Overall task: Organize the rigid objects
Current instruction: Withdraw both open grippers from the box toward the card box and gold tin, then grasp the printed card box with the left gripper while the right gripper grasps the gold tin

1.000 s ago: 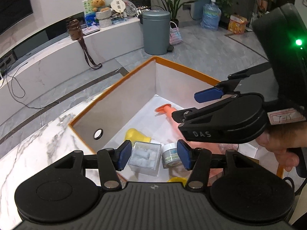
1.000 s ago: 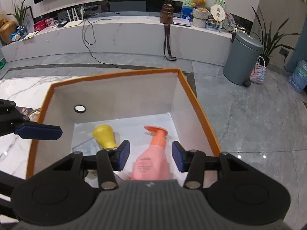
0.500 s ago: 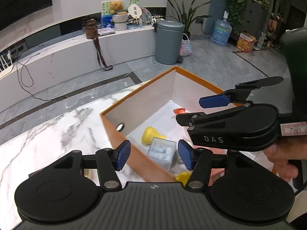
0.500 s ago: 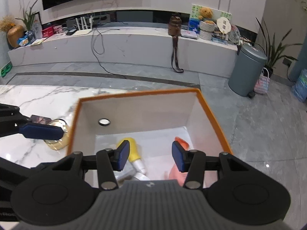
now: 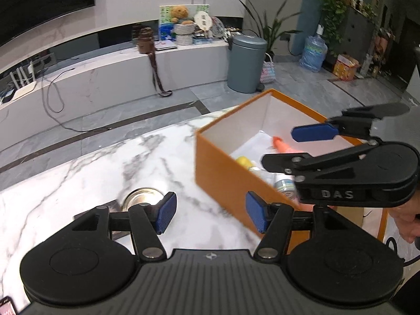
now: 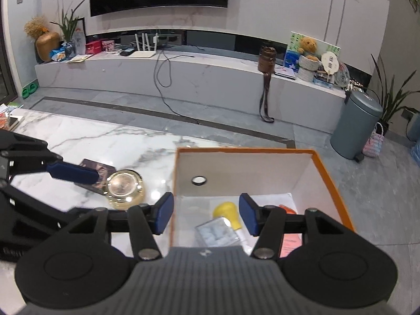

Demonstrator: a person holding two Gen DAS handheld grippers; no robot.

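Both grippers, left gripper (image 5: 208, 215) and right gripper (image 6: 206, 214), have just been opening and hold nothing; the round glass dish (image 6: 124, 189) sits left of the orange box (image 6: 333, 181), so approach low and centred.

Readable in raised letters: "DAS", on the black body of the right gripper (image 5: 312, 144), seen at right from the left wrist view. Print on the pink bottle's (image 6: 290, 244) label and the far round fan (image 5: 203, 21): too small to read.
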